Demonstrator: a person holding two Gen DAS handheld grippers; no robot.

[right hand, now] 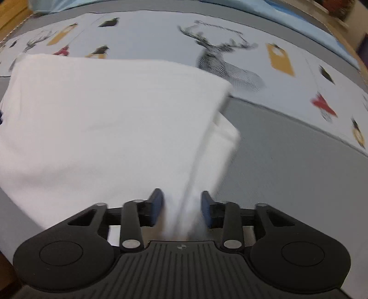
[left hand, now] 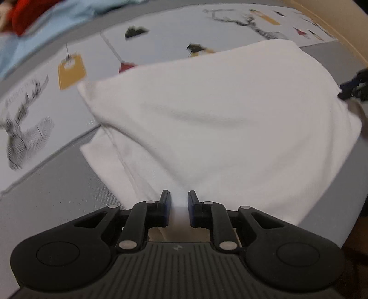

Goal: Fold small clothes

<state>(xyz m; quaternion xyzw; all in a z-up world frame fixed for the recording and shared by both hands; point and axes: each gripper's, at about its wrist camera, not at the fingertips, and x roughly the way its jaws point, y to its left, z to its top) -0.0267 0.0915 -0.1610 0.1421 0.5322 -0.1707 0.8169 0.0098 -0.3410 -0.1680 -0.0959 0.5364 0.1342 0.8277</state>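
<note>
A white garment (left hand: 218,128) lies folded over on the grey surface, with a second layer showing under its left edge. In the right wrist view the same white garment (right hand: 103,119) fills the left half, a lower layer sticking out at its right side. My left gripper (left hand: 179,200) stands at its near edge with a narrow gap between the jaws and a strip of white cloth in the gap. My right gripper (right hand: 181,202) has its jaws wider apart, with blurred loose cloth between them. The right gripper (left hand: 354,87) also shows at the garment's far right corner.
A pale printed cloth with deer and tag pictures (right hand: 230,66) covers the far part of the grey surface (right hand: 287,165). A light blue fabric (left hand: 57,25) and something red (left hand: 30,11) lie beyond it at the upper left. A wooden edge (left hand: 333,20) runs along the right.
</note>
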